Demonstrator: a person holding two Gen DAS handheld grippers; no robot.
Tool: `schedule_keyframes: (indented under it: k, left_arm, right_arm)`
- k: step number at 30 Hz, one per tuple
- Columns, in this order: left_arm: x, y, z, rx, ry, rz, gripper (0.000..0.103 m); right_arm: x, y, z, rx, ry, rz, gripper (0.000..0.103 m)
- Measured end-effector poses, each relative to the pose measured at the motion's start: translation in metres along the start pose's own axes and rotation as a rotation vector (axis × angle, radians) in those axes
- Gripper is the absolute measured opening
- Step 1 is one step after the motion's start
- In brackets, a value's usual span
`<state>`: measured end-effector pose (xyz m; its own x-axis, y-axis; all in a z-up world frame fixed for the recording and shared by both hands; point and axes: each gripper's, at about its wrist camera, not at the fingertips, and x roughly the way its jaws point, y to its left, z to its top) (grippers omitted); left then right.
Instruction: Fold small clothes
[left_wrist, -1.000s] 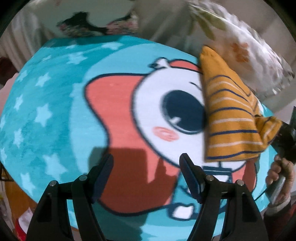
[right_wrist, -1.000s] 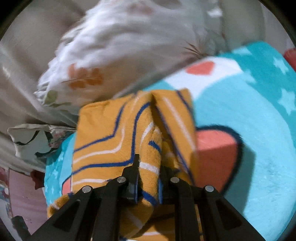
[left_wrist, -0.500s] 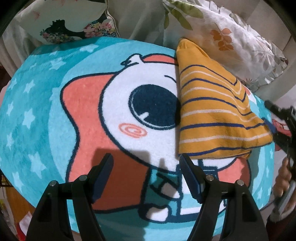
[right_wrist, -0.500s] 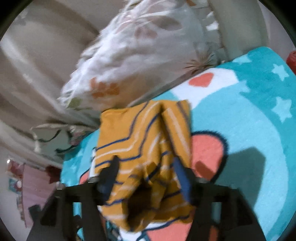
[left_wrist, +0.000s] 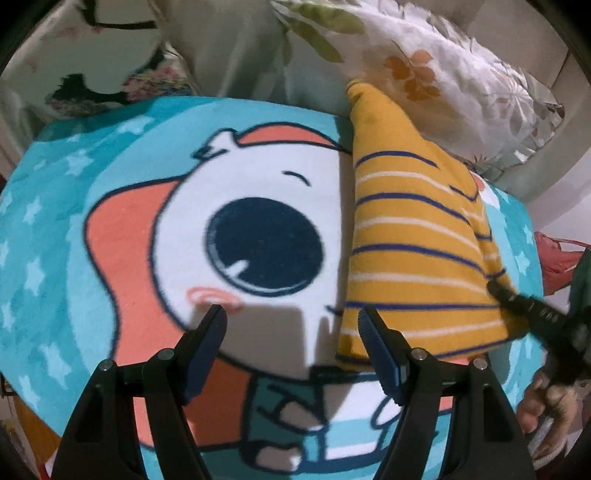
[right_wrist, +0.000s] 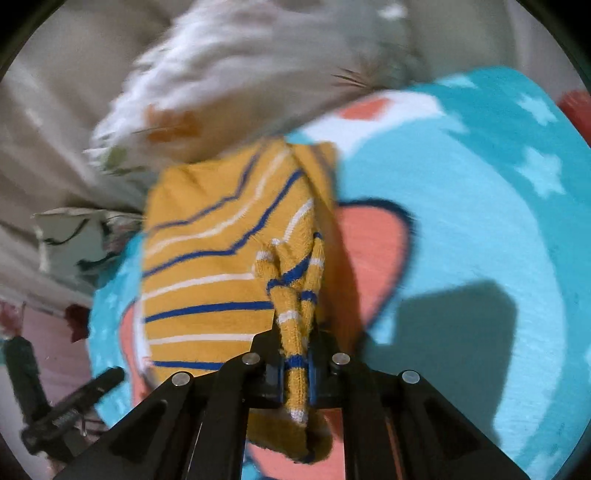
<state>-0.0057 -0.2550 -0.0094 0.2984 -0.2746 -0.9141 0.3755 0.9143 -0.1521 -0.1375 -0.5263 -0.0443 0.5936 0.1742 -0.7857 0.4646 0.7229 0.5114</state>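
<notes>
On the cartoon blanket (left_wrist: 110, 229), the striped yellow top (left_wrist: 413, 258) is lying lengthwise. The right tongs (right_wrist: 295, 373) are pinching its near edge; the left tongs (left_wrist: 291, 325) are waiting wide beside it.

Your light is indoor, fairly dim and warm, coming from behind and above the rigs — each throws a hard-edged dark shadow forward onto the cartoon blanket (left_wrist: 110, 229). In your left wrist view the left gripper (left_wrist: 291, 325) is sharp, while the blanket and the striped yellow garment (left_wrist: 413, 251) are slightly soft. Your right wrist view is much blurrier — the floral pillow (right_wrist: 240, 74) smears into streaks, though the right gripper (right_wrist: 295, 373) stays crisp. Both fisheye pictures bulge strongly, curve straight lines near the rim and go black at the corners. No glare shows.
</notes>
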Motion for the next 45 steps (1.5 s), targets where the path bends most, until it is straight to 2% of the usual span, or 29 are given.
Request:
schedule_keyframes:
  k: [4, 6, 8, 10, 12, 13, 14, 16, 20, 24, 25, 26, 27, 28, 29, 30, 31, 35, 38, 40, 42, 43, 44, 45]
  left_arm:
    - [0.018, -0.009, 0.003, 0.007, 0.050, -0.028, 0.073]
    - [0.023, -0.011, 0.005, 0.015, 0.062, -0.047, 0.073]
    - [0.026, -0.010, 0.012, 0.018, 0.055, -0.064, 0.073]
    - [0.029, -0.007, 0.021, 0.020, 0.035, -0.082, 0.073]
    - [0.033, -0.005, 0.032, 0.016, 0.010, -0.124, 0.075]
    - [0.037, -0.003, 0.037, 0.013, 0.005, -0.146, 0.082]
    - [0.042, -0.002, 0.043, 0.006, 0.001, -0.167, 0.083]
    - [0.053, -0.001, 0.054, -0.003, 0.005, -0.230, 0.084]
    - [0.073, -0.007, 0.068, -0.012, 0.028, -0.331, 0.088]
    - [0.100, -0.016, 0.071, -0.068, 0.126, -0.497, 0.090]
    - [0.105, -0.021, 0.069, -0.070, 0.139, -0.515, 0.090]
    - [0.102, -0.027, 0.068, -0.047, 0.123, -0.494, 0.090]
    - [0.101, -0.031, 0.067, -0.038, 0.142, -0.507, 0.073]
    - [0.099, -0.033, 0.066, -0.044, 0.153, -0.498, 0.064]
    - [0.094, -0.033, 0.064, -0.044, 0.150, -0.493, 0.059]
    - [0.089, -0.031, 0.065, -0.042, 0.148, -0.494, 0.046]
    - [0.082, -0.029, 0.067, -0.041, 0.142, -0.496, 0.041]
    - [0.042, -0.016, 0.078, -0.028, 0.079, -0.466, 0.041]
    - [0.025, -0.006, 0.072, -0.037, 0.059, -0.437, 0.045]
    - [0.031, -0.002, 0.063, -0.044, 0.063, -0.337, 0.057]
    - [0.046, 0.001, 0.051, -0.023, 0.101, -0.197, 0.057]
    - [0.051, 0.004, 0.045, -0.023, 0.116, -0.176, 0.060]
    - [0.049, 0.007, 0.041, -0.042, 0.112, -0.194, 0.061]
    - [0.043, 0.010, 0.037, -0.063, 0.101, -0.202, 0.061]
  right_arm:
    - [0.013, -0.011, -0.007, 0.027, 0.026, -0.011, 0.010]
    - [0.014, -0.006, -0.006, 0.010, 0.023, -0.015, 0.015]
    - [0.011, -0.004, -0.005, -0.008, 0.022, -0.021, 0.019]
    - [-0.001, -0.006, -0.002, 0.008, 0.004, 0.028, 0.022]
    - [-0.014, -0.008, 0.005, 0.022, -0.040, 0.069, 0.033]
    - [-0.022, -0.008, 0.009, 0.021, -0.070, 0.090, 0.053]
    - [-0.027, -0.007, 0.016, 0.013, -0.093, 0.103, 0.072]
    - [-0.025, -0.004, 0.030, 0.000, -0.102, 0.098, 0.078]
    - [0.012, -0.002, 0.056, -0.018, -0.048, 0.047, 0.078]
    - [0.049, -0.005, 0.064, 0.012, 0.018, 0.087, 0.078]
    - [0.054, -0.004, 0.064, 0.024, 0.020, 0.106, 0.078]
    - [0.058, -0.005, 0.064, 0.041, 0.018, 0.127, 0.078]
    - [0.060, -0.004, 0.064, 0.054, 0.016, 0.143, 0.075]
    - [0.065, -0.003, 0.065, 0.078, 0.042, 0.186, 0.057]
    - [0.068, -0.002, 0.065, 0.105, 0.066, 0.217, 0.053]
    - [0.069, -0.001, 0.065, 0.125, 0.072, 0.228, 0.050]
    - [0.068, 0.002, 0.066, 0.129, 0.072, 0.239, 0.046]
    - [0.047, 0.023, 0.068, 0.138, 0.052, 0.368, 0.040]
    - [0.032, 0.039, 0.060, 0.085, 0.024, 0.406, 0.040]
    - [0.031, 0.043, 0.050, 0.032, 0.018, 0.358, 0.040]
    - [0.038, 0.043, 0.040, -0.021, 0.037, 0.242, 0.040]
    - [0.043, 0.038, 0.036, -0.033, 0.055, 0.163, 0.042]
    - [0.042, 0.029, 0.032, -0.023, 0.061, 0.135, 0.043]
    - [0.037, 0.022, 0.030, 0.007, 0.056, 0.152, 0.043]
